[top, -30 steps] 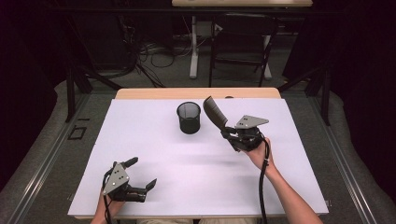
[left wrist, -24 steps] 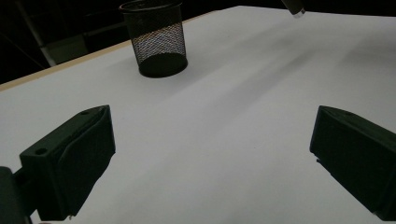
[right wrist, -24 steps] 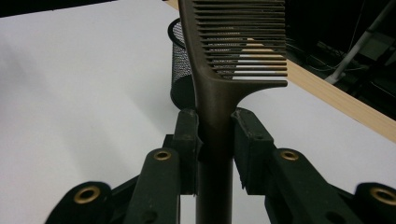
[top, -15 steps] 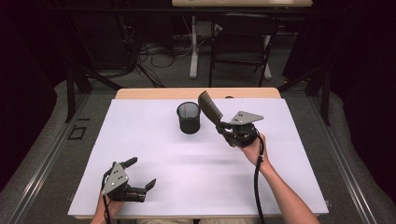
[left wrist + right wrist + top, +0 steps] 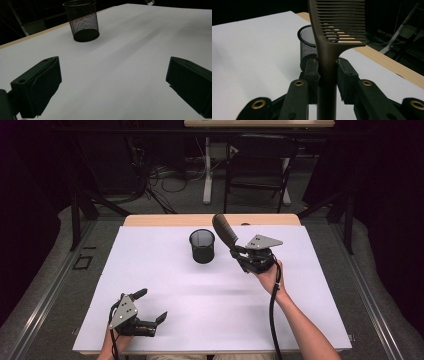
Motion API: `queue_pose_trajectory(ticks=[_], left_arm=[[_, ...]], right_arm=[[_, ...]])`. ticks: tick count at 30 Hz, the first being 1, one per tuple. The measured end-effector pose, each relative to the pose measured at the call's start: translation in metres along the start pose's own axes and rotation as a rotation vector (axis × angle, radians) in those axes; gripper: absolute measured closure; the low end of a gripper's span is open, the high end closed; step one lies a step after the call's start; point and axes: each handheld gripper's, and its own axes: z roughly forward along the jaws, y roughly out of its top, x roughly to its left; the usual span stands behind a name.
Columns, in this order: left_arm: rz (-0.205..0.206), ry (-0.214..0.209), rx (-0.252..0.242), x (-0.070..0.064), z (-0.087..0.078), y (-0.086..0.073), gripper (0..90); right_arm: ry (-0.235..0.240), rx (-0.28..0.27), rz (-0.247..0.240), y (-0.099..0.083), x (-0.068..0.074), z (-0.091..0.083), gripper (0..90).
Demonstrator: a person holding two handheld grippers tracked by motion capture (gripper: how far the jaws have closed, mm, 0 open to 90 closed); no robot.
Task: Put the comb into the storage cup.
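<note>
Clamping a brown comb [image 5: 224, 230] by its handle, the right gripper [image 5: 239, 254] tilts it toward the mesh cup [image 5: 202, 246] just to its left, while the left gripper [image 5: 151, 308] rests open, well apart, on the desk [image 5: 310, 310].

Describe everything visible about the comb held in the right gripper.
The dark brown plastic comb has a straight handle and one row of fine parallel teeth along its wider head. The right gripper clamps its handle between both black fingers, holding it in the air, head tilted up and toward the black wire-mesh cup on the white table. Nothing else touches it.
</note>
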Motion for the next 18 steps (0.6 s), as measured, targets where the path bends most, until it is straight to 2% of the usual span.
queue_pose_trajectory(ticks=[5, 18], left_arm=[[-0.002, 0.0, 0.012, 0.001, 0.0, 0.0, 0.0], [0.0, 0.001, 0.003, 0.0, 0.0, 0.0, 0.0]], right_arm=[[0.0, 0.0, 0.006, 0.004, 0.0, 0.005, 72.5], [-0.003, -0.004, 0.024, 0.01, -0.001, 0.016, 72.5]])
